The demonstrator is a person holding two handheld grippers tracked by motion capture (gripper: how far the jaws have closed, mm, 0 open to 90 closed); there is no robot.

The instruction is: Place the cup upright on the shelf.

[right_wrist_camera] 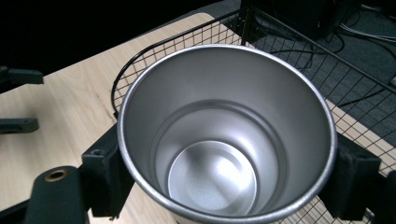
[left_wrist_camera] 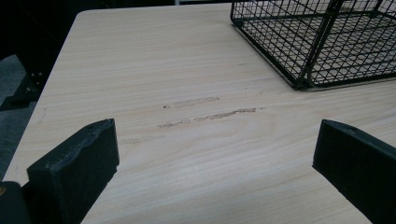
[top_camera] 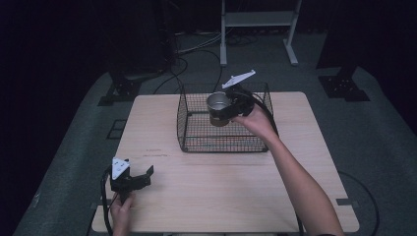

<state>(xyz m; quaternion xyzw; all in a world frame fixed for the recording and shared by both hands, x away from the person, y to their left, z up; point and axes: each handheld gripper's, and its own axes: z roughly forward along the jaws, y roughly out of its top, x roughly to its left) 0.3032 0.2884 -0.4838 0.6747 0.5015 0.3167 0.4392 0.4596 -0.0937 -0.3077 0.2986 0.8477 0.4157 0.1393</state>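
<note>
Plainly a carrying grip: right gripper (top_camera: 225, 110) clamped on the metal cup (top_camera: 217, 102), one black pad (right_wrist_camera: 106, 175) pressed to each side of the wall just below the rim, mouth up. Held upright, presumably so the cup can go down base first and stand rather than roll (empty inside, the bare steel bottom clear in the right gripper view). Raised above the wire basket (top_camera: 196, 140), over its far half, with mesh floor showing beyond and beneath the pads; not touching the wire so far as can be told. Probably on the way into the basket, though lifting out cannot be ruled out from these views. Pads spread only as wide as the cup itself, nothing else between them.

Meanwhile, left gripper (top_camera: 132, 178) parked low near the close edge of the table (top_camera: 314, 172), well apart from the basket and gripping nothing. Jaws wide apart, bare wood between the two black fingers (left_wrist_camera: 77, 168), a few scuff marks (left_wrist_camera: 210, 114) in the grain just ahead of them and a corner of the basket beyond the right-hand one. Likely kept there to stay out of the way of the working hand (top_camera: 255, 120). Next call, by judgement: a straight descent, keeping the base level and clear of the basket's rim wire.
</note>
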